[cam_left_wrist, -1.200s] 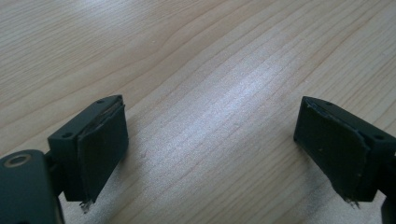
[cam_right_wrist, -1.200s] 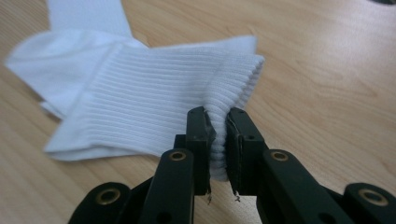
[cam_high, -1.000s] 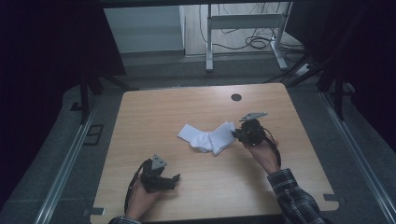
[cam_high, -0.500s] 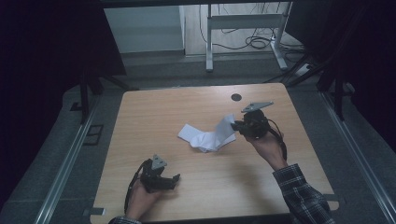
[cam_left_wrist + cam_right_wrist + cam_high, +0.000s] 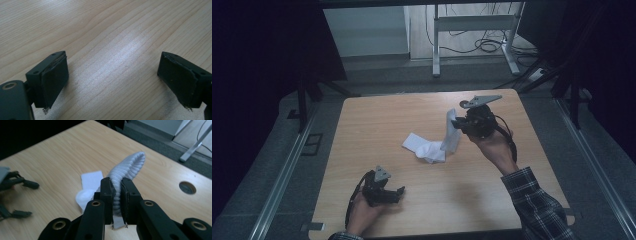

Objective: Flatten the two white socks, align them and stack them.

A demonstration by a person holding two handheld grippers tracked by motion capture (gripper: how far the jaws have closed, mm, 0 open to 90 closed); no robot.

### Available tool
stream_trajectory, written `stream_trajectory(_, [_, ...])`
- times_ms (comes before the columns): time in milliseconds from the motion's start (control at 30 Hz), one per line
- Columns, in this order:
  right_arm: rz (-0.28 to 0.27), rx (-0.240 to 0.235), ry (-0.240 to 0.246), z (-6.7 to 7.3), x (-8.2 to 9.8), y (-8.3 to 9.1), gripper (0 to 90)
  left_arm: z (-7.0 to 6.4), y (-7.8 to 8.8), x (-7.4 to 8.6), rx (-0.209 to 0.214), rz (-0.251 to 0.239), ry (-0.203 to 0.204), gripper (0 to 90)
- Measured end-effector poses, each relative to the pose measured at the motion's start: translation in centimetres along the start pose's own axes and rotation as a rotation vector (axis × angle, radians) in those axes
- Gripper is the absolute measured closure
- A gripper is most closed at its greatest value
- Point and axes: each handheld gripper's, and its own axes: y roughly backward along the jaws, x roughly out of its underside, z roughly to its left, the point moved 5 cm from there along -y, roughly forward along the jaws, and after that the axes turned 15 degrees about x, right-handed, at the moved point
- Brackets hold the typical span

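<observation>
The right tongs [image 5: 117, 192] are clamped on a white ribbed sock [image 5: 125, 172], its fabric squeezed flat between the two black pads, with the ribbed cuff arching up past their tips. In the high view this sock [image 5: 452, 131] hangs from the right tongs [image 5: 460, 125] above the table [image 5: 372, 125], its lower end trailing down to a second white sock [image 5: 422, 147] — that one lies flat on the wood near the table's middle. Whether the two socks touch there cannot be told.

Relative to the flat sock, the right tongs are up and toward the far right corner, close to the round cable hole [image 5: 187, 187] in the tabletop. The left tongs [image 5: 398, 192] rest low on the table, nearer the person's edge and a little left of the flat sock, well apart from it. Its jaws stand wide apart with nothing between them — just bare wood grain, seen in the left gripper view [image 5: 112, 82].
</observation>
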Motion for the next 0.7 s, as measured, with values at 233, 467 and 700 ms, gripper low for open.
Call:
stream_trajectory(233, [-0.07, -0.035, 0.019, 1.8, -3.7, 2.1, 81.0, 0.0, 0.0, 0.0, 0.001, 0.007, -0.002, 9.8])
stream_trajectory(467, [-0.145, -0.089, 0.037, 3.8, -7.0, 4.6, 80.9, -0.1, 0.0, 0.0, 0.0, 0.001, 0.009, 9.8])
stream_trajectory(700, [-0.103, -0.13, 0.016, 3.5, -4.5, 4.2, 80.6, 0.0, 0.0, 0.0, 0.003, 0.006, -0.001, 9.8])
